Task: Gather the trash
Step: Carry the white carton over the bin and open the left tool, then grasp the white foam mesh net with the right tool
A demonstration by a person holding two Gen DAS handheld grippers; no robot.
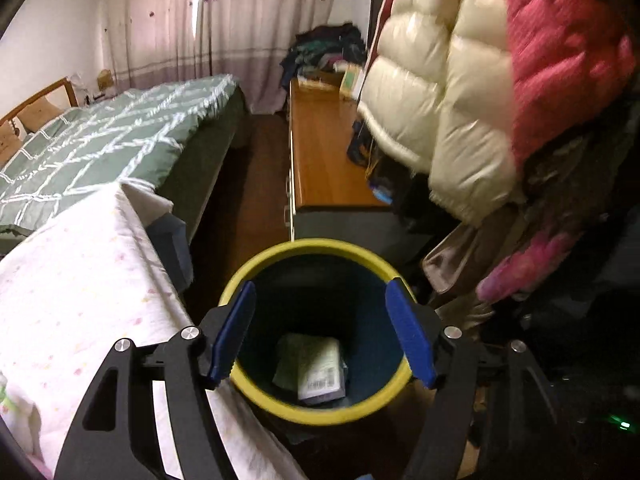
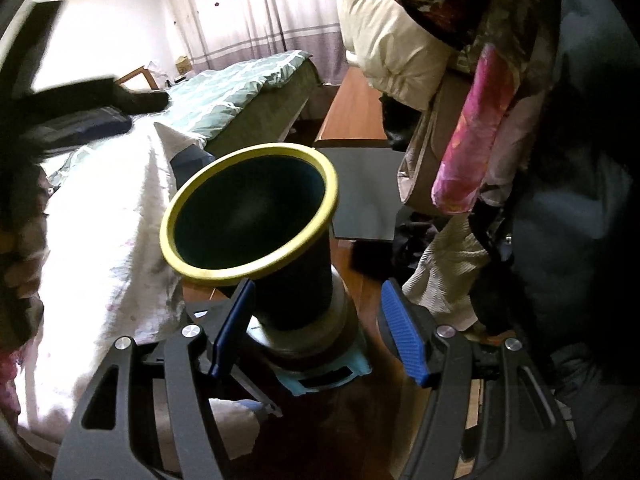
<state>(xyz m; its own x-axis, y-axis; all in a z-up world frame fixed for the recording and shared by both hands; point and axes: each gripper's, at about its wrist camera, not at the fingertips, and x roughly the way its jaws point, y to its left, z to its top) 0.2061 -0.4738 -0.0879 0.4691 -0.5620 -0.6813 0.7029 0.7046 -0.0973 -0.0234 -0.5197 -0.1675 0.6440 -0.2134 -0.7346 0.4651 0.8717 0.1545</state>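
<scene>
Left fingers: the left gripper (image 1: 322, 334) hangs right over the mouth of the bin (image 1: 256, 394), its blue fingers (image 1: 232, 336) spread apart with nothing between them

Packet: a flat green-and-white packet with a barcode (image 1: 316, 368) lies at the bottom of the bin, straight below the gap between the left fingers and well clear of them, so I'd judge this piece of trash is already in

Right fingers: the right gripper (image 2: 318, 330) also stands open and empty, pointed at the foot of the bin (image 2: 248, 216), one blue finger (image 2: 234, 326) close beside the dark wall, though I cannot tell if it touches

Bin: dark tub with a yellow rim, standing on the floor between a white cloth-covered surface (image 1: 92, 280) and a heap of hanging jackets (image 1: 480, 92); from the right it looks tilted, which may only be the lens

Risk, tipping: the bin flares wide at the top over a narrow foot, so a nudge from the right finger low on the wall, or the left fingers catching the rim while pulling away, could knock it over and spill the packet

Risk, snagging: the jackets and a trailing pink sleeve (image 2: 472, 136) hang close on the right, and a careless swing could catch them
</scene>
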